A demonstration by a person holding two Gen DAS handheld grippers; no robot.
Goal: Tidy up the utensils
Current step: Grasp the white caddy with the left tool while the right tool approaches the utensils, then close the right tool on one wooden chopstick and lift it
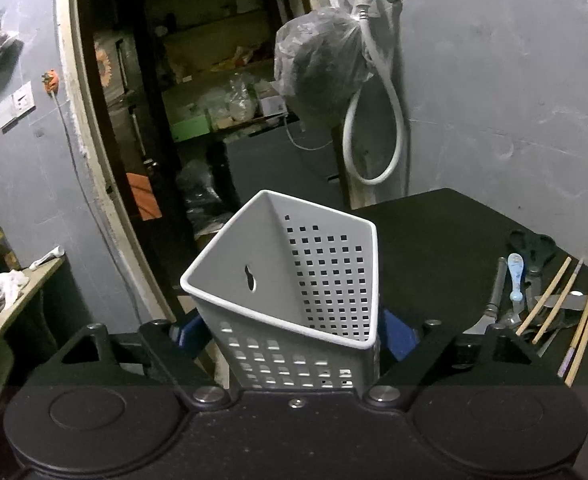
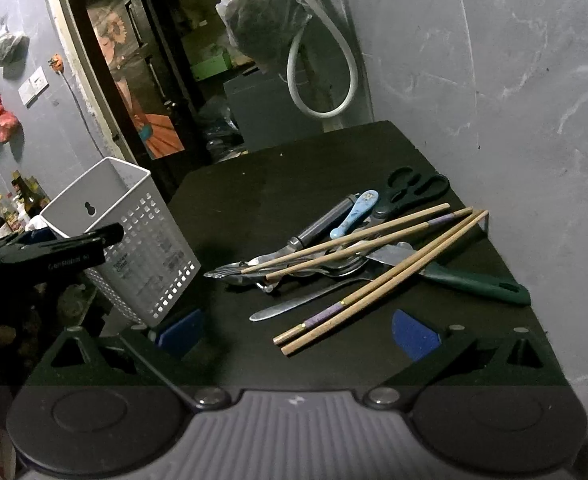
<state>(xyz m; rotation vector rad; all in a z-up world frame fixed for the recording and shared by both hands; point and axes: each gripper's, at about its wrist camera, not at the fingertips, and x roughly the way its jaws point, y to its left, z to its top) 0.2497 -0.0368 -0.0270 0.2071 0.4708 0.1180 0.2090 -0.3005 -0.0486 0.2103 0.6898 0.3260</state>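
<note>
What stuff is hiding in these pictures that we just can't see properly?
- Holder's bottom: in the left wrist view the left tool and its black body hide the base of the white utensil holder.
- Spoons and forks: in the right wrist view the chopsticks cover the metal pile; a count is impossible.
- Knife blade: mostly under that pile; only the green handle is plain.
- Label on the holder: too small to read.

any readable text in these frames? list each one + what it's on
"GenRobot.ai", as best it reads: white lettering on the left gripper, seen in the right wrist view.
Printed sticker on the white perforated utensil holder: too small and blurred to read.
Pattern on the blue-and-white spoon handle: no legible words.
</note>
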